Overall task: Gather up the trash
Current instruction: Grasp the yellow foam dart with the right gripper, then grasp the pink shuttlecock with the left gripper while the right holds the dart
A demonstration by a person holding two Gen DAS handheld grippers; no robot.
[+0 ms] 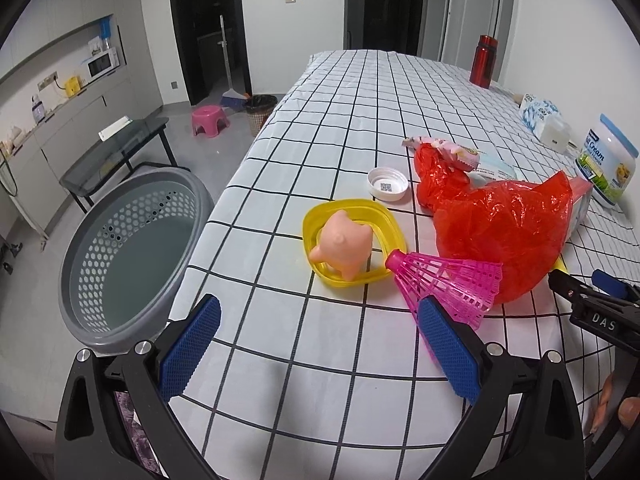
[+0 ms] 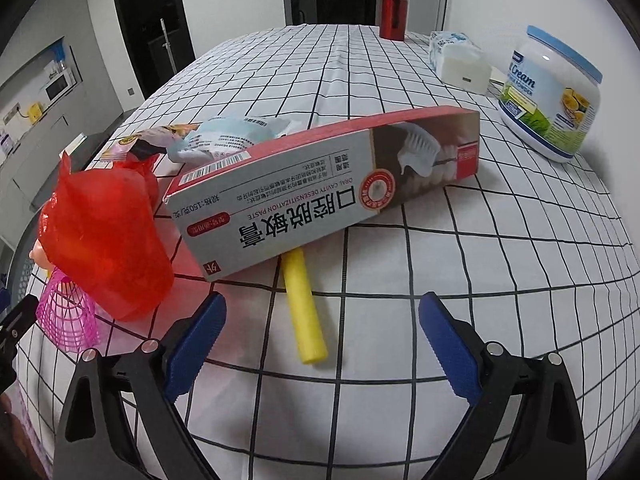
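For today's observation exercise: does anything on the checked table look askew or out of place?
Yes. The toothpaste box sits tilted, one end propped on the yellow stick that pokes out beneath it. Beside it the red plastic bag lies crumpled, and a peach toy lies tipped over inside the yellow lid.

From the left wrist we look close over the table's left edge; from the right, further right. Both views share the red bag (image 1: 496, 224) (image 2: 108, 240) and pink shuttlecock (image 1: 448, 284) (image 2: 68, 320).

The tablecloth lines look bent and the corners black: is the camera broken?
No, that's fisheye distortion. In the left wrist view the tablecloth grid bows outward and the corners go dark; the right wrist view bulges likewise around the toothpaste box. Both stay sharp, evenly lit, with soft shadows.
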